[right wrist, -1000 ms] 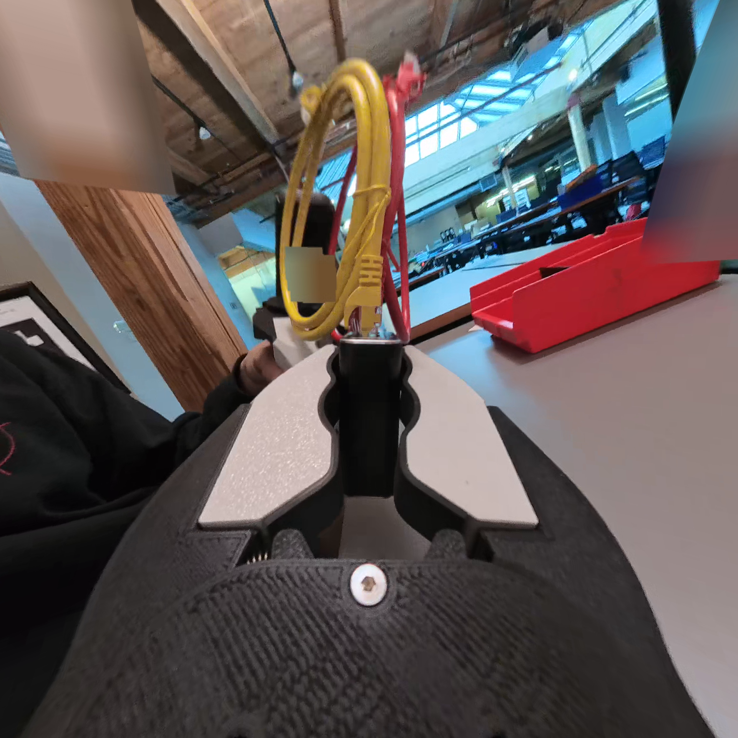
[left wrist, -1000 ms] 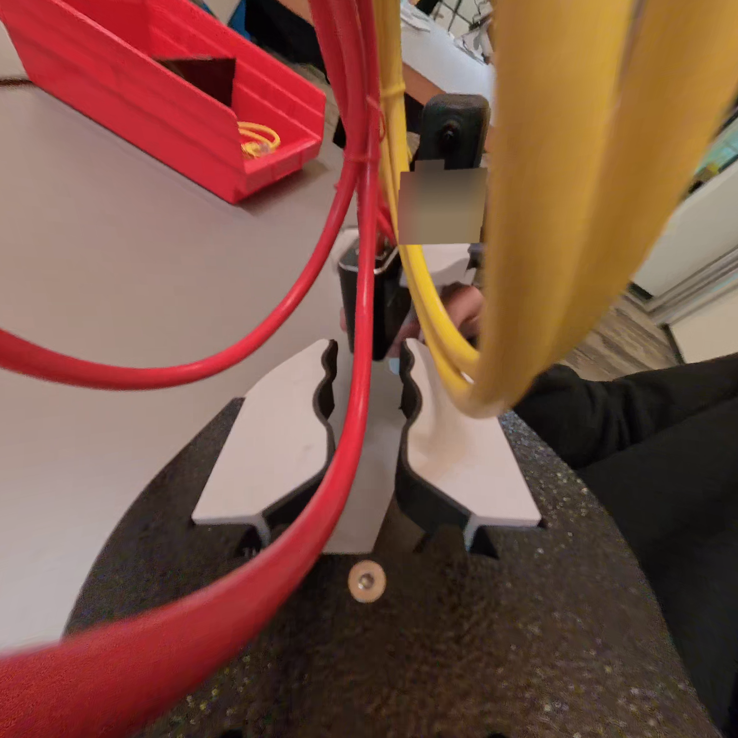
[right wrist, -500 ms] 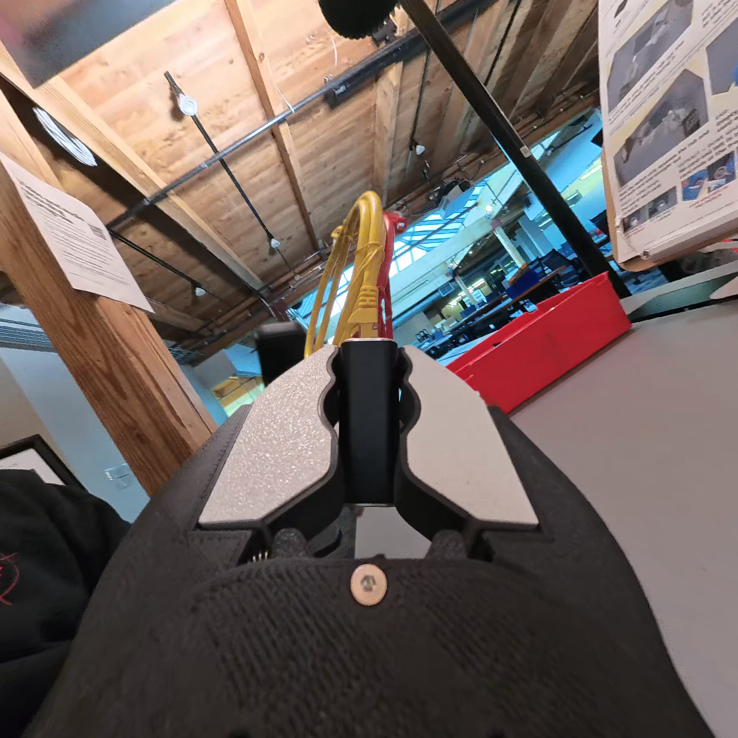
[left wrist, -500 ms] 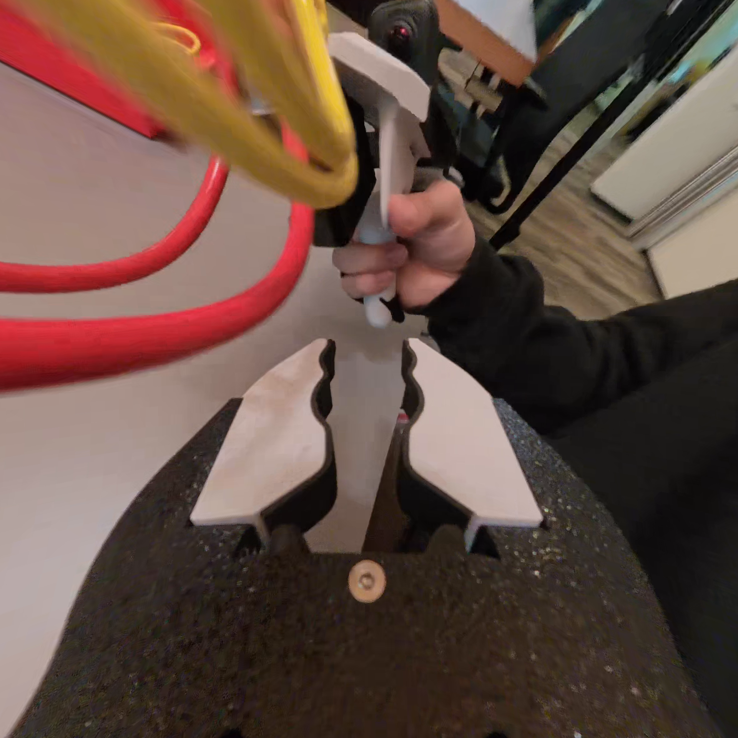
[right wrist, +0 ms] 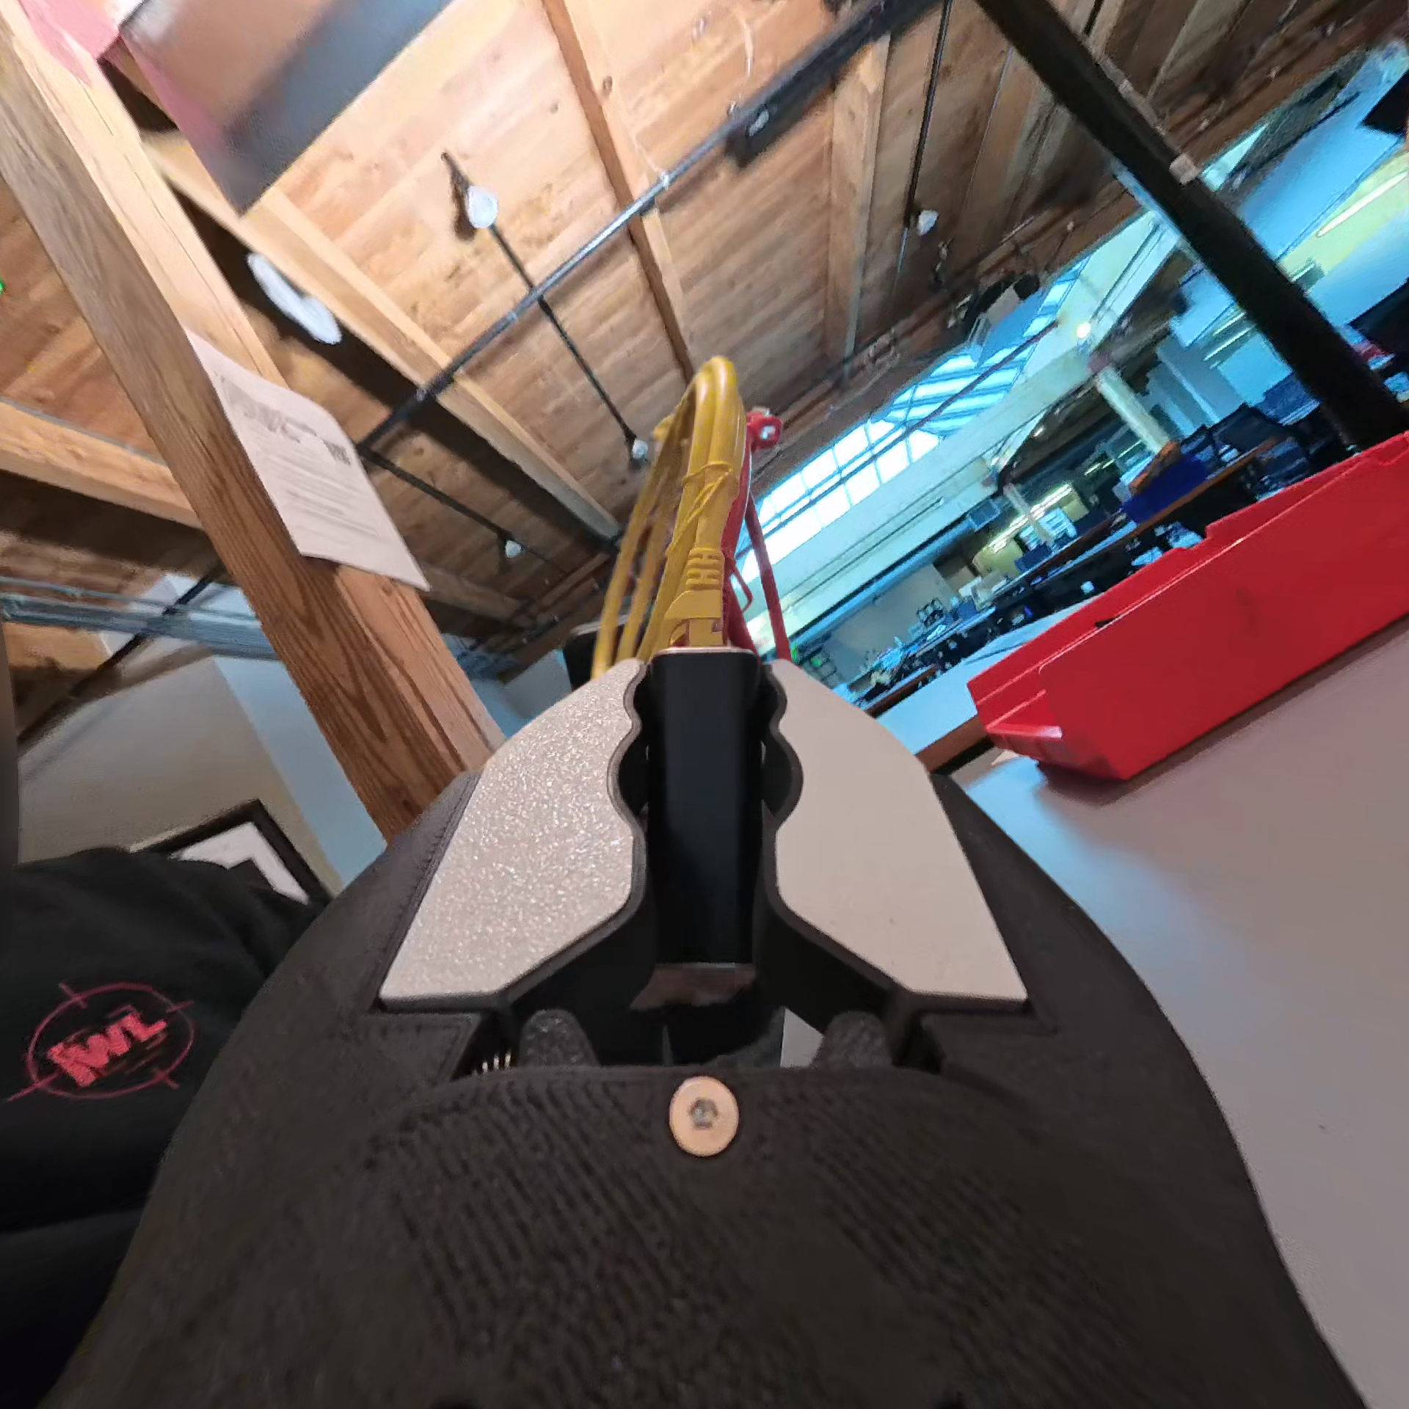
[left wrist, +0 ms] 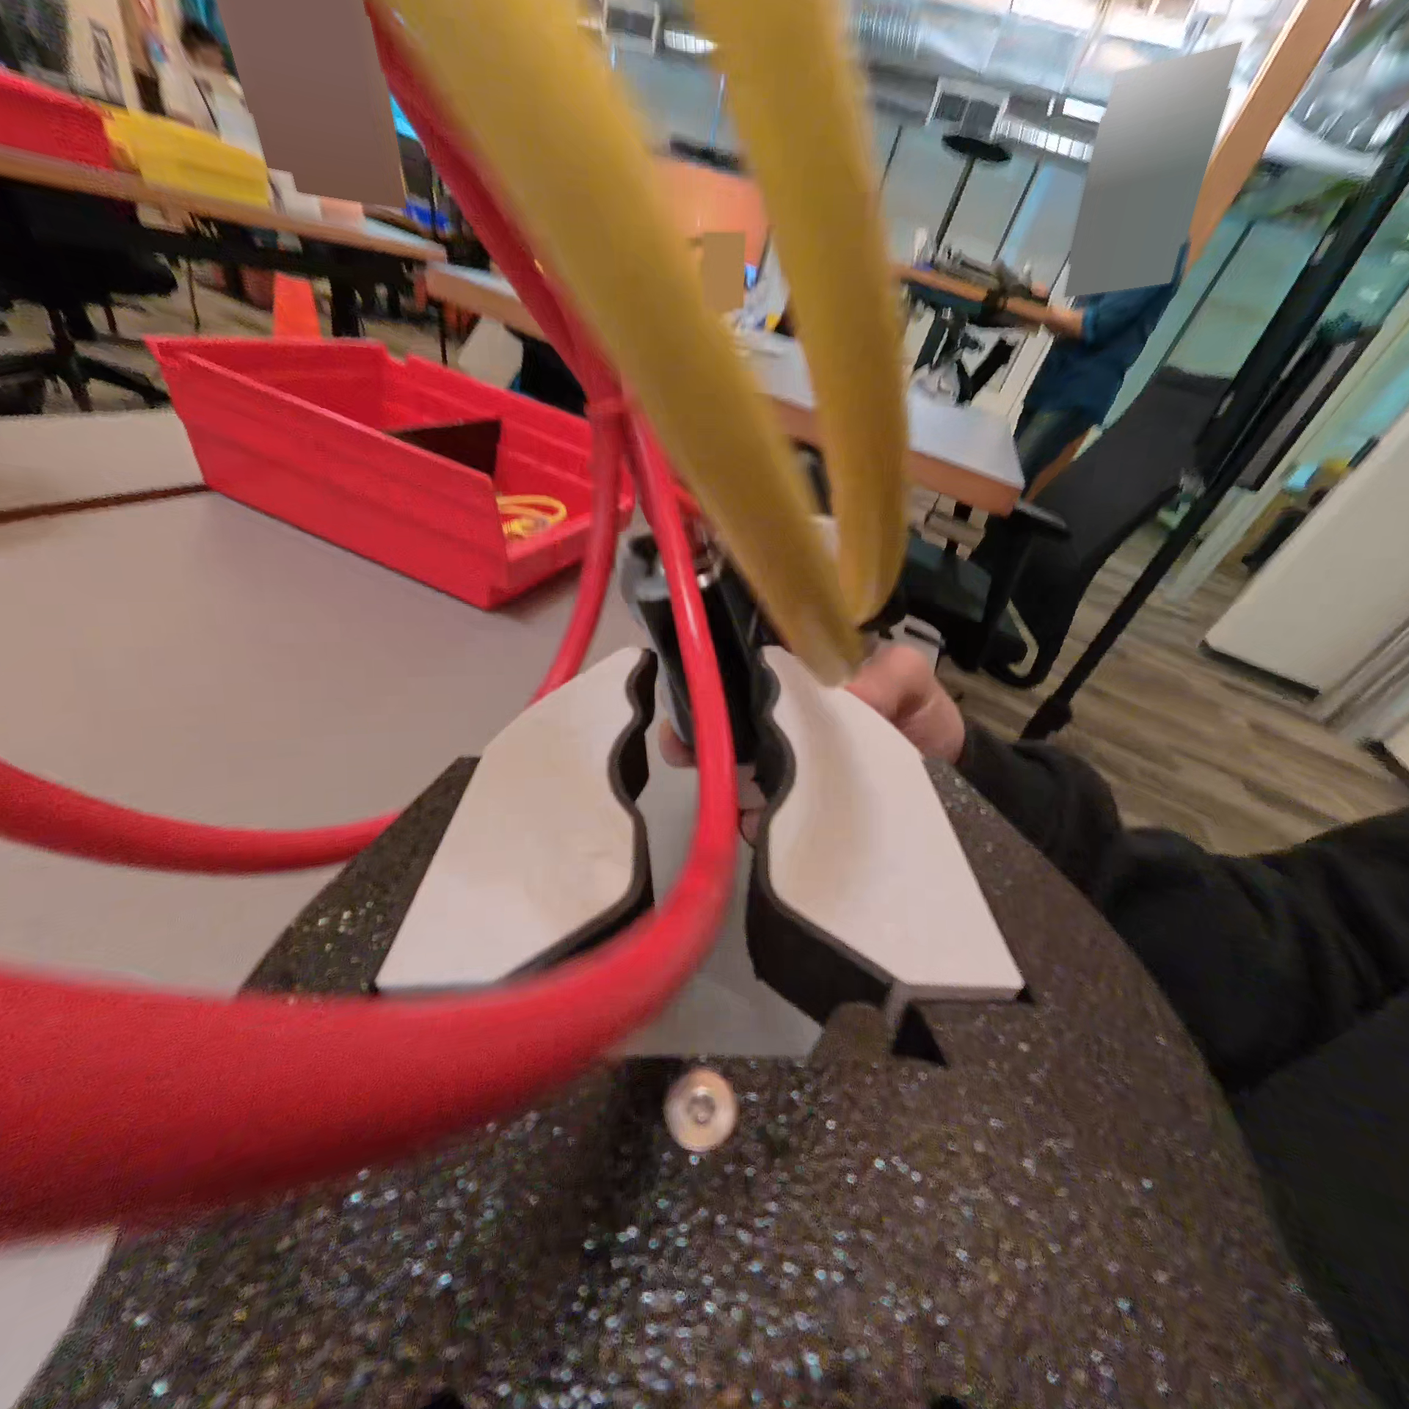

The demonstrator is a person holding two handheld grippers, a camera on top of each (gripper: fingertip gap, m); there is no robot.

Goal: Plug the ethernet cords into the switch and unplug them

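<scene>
My right gripper (right wrist: 701, 675) is shut on a black switch (right wrist: 701, 800) and holds it tilted up off the table. A yellow cord (right wrist: 698, 579) is plugged into the switch's far end, and a red cord (right wrist: 766, 564) rises beside it. In the left wrist view the switch (left wrist: 724, 656) is just beyond my left gripper (left wrist: 705, 675), which is open. A loop of the red cord (left wrist: 701, 770) runs through the gap between its fingers without being clamped. Blurred loops of the yellow cord (left wrist: 686, 381) hang above them.
A red bin (left wrist: 358, 457) with a small yellow cord coil inside stands on the grey table (left wrist: 229, 671) at the far left; it also shows in the right wrist view (right wrist: 1220, 625). A hand (left wrist: 907, 701) in a black sleeve holds the right gripper. A wooden post (right wrist: 229, 473) stands at the left. The tips of both grippers are at nearly the same place.
The switch with its cords swung up and away from my left gripper, then came back close; the red loop lies between the left fingers again. My right gripper tilted upward, still clamped on the switch.
</scene>
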